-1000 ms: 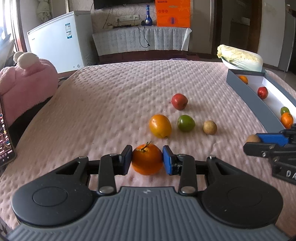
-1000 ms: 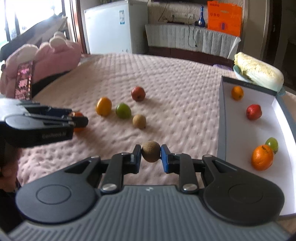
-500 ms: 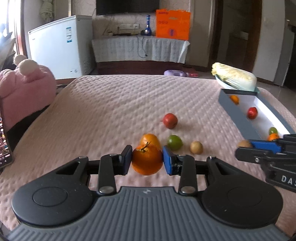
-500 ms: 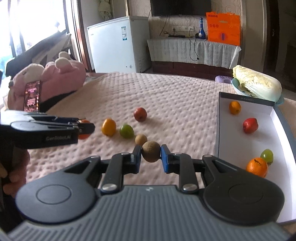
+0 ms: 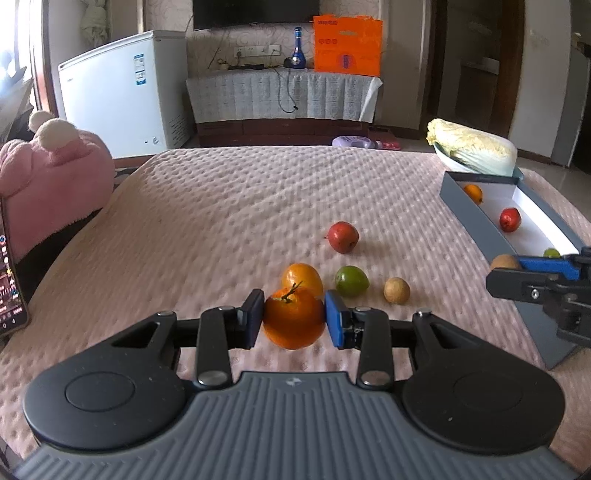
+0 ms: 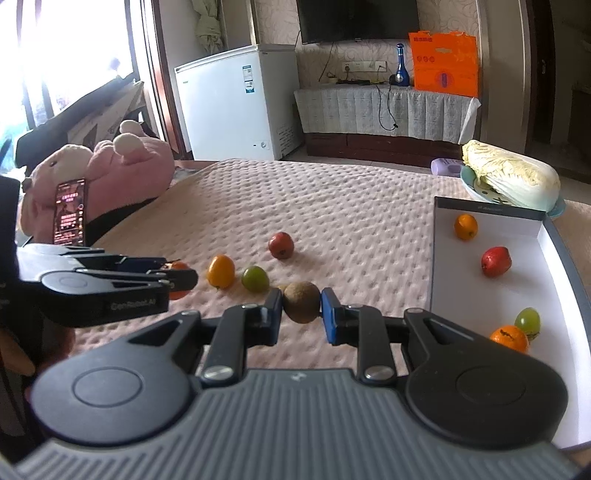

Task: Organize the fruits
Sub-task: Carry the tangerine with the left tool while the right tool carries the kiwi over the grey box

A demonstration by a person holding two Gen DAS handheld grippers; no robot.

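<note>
Left claw (image 5: pixel 294 319) clamped on a stemmed orange (image 5: pixel 293 320), low centre of the left view, above the pink bedspread (image 5: pixel 229 206). Right claw (image 6: pixel 302 308) clamped on a brown fruit (image 6: pixel 301 301), perhaps a kiwi, centre of the right view. Loose on the bedspread beyond: red fruit (image 5: pixel 343 237), orange fruit (image 5: pixel 302 278), green fruit (image 5: pixel 351 281), small tan fruit (image 5: pixel 396 290). At right, grey box (image 6: pixel 434 254) holding four fruits.

White chest freezer (image 5: pixel 125 92), cloth-draped sideboard (image 5: pixel 280 96), wall television (image 6: pixel 356 18), bright window (image 6: pixel 62 55)
</note>
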